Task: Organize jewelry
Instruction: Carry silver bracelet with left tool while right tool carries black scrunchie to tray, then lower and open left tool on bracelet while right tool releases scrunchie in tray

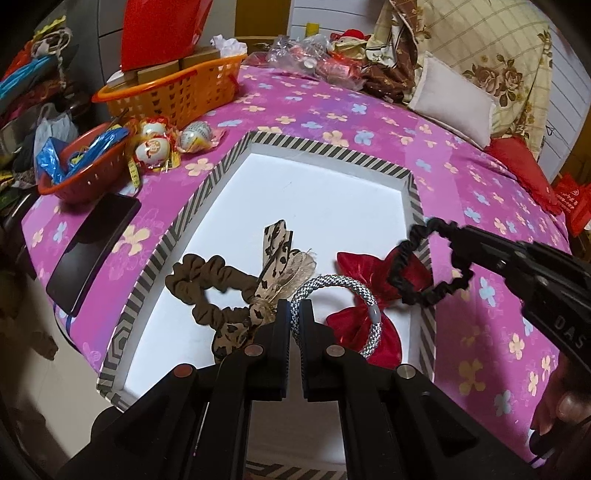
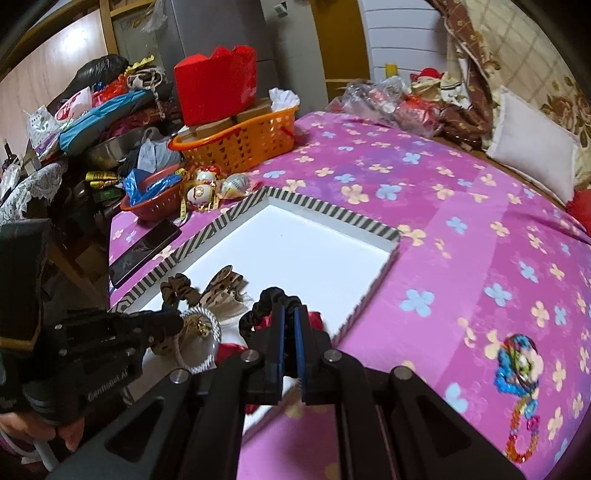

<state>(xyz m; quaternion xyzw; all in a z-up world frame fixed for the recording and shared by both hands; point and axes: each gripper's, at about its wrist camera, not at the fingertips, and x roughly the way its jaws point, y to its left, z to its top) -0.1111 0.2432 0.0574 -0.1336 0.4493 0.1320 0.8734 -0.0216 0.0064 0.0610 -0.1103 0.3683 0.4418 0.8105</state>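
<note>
Orange basket (image 1: 173, 92) far left on the pink flowered sheet (image 1: 332, 122), boxes and a red bag (image 1: 162, 29) in it. Small red basket (image 1: 85, 170) nearer, wrapped eggs (image 1: 155, 144) beside it. Black phone (image 1: 92, 251) flat at left edge. White pillow (image 1: 450, 99) far right.

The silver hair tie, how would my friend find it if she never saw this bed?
Look at the pink flowery bedspread, then the white tray with the striped rim. The silver hair tie is at the near end, pinched by the left gripper, partly over a red bow. It's a smooth speckled rope; the others are crinkly fabric.
</note>
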